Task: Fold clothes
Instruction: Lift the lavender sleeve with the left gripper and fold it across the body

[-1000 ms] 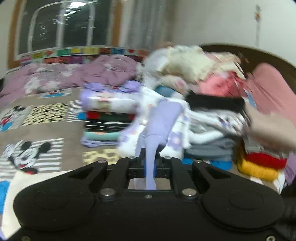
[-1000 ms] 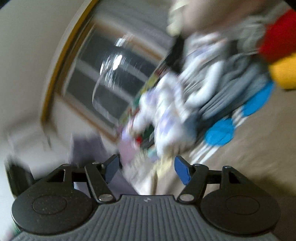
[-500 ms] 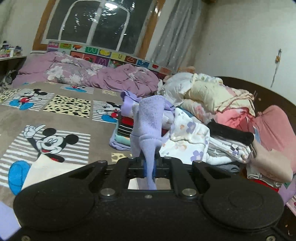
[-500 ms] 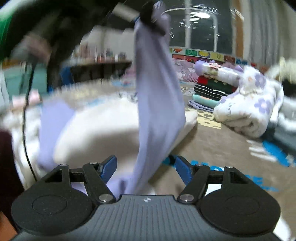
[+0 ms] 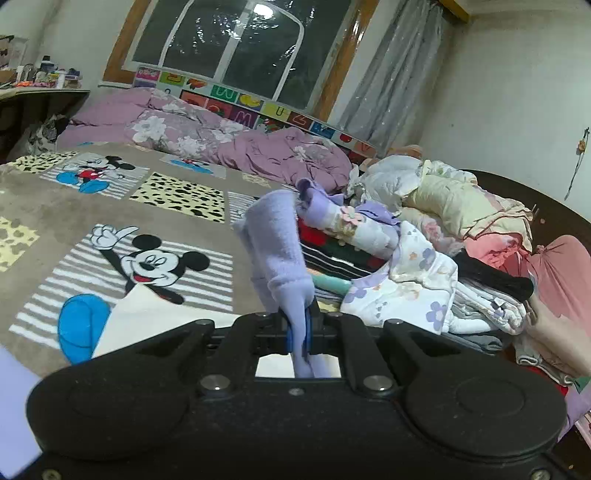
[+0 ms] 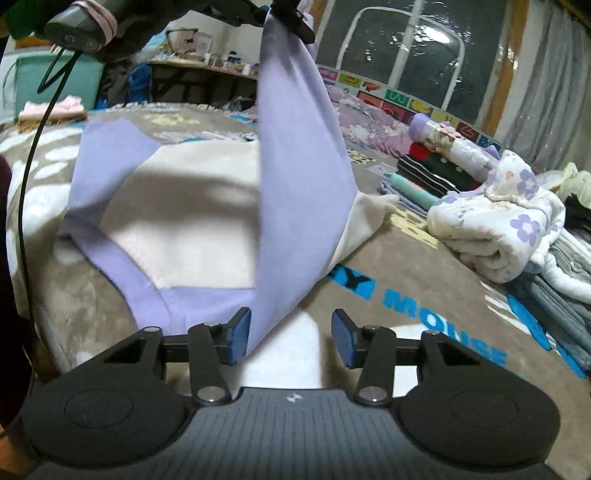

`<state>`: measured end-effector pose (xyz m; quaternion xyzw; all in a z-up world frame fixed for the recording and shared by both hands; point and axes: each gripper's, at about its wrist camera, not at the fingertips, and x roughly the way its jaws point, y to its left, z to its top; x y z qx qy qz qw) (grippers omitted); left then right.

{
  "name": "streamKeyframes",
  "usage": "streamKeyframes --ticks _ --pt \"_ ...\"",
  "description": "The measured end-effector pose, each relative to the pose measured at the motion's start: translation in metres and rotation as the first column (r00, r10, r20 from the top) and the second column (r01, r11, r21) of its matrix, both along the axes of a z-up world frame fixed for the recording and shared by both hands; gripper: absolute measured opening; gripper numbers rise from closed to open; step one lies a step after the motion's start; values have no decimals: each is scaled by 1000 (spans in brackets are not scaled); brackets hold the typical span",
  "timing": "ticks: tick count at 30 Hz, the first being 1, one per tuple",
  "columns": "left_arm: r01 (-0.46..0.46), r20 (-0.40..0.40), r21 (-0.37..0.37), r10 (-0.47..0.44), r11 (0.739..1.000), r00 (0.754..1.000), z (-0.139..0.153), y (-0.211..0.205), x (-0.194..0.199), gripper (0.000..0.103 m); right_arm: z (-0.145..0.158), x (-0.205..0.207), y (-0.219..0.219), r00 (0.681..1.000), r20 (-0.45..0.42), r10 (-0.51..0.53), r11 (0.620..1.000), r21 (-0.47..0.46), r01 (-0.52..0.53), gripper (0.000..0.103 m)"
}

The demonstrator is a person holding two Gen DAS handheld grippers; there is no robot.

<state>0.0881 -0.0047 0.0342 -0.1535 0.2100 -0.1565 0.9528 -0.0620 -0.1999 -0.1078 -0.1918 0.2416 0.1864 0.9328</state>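
Left gripper (image 5: 300,334) clamped tight on the lilac sleeve (image 5: 275,243) of a cream-and-lilac garment (image 6: 192,221), cuff bunched up beyond the fingertips. Seen from the right wrist camera, the same left gripper (image 6: 291,16) high at the far top, sleeve (image 6: 295,177) hanging from it in a long taut strip down to the near edge of the bed. Right gripper (image 6: 290,338) low over the blanket (image 6: 424,280), blue pads (image 6: 238,338) still apart but closing — sleeve's lower end between them, brushing the left pad, not yet pinched. Rest of the garment spread flat on the Mickey Mouse blanket, near left. Folded stack (image 6: 436,173) and a rolled floral piece (image 6: 509,218) far right, well apart from the garment.
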Motion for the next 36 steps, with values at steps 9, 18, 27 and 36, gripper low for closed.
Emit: streamKeyframes --ticks 9,18,27,36 --pt "-52 -33 -20 52 998 998 -29 34 -6 5 -3 -5 10 999 18 28 998 -65 -27 36" --pt "-110 -78 -40 107 993 991 -62 65 -19 6 -5 -8 13 999 25 31 995 -94 -29 36" --pt "-143 -131 -42 137 989 982 -98 85 -19 5 -8 -12 17 998 42 41 990 -137 -34 35" --pt "-165 -223 -32 154 986 963 -134 102 -14 15 -9 -17 19 998 51 40 986 -166 -31 35"
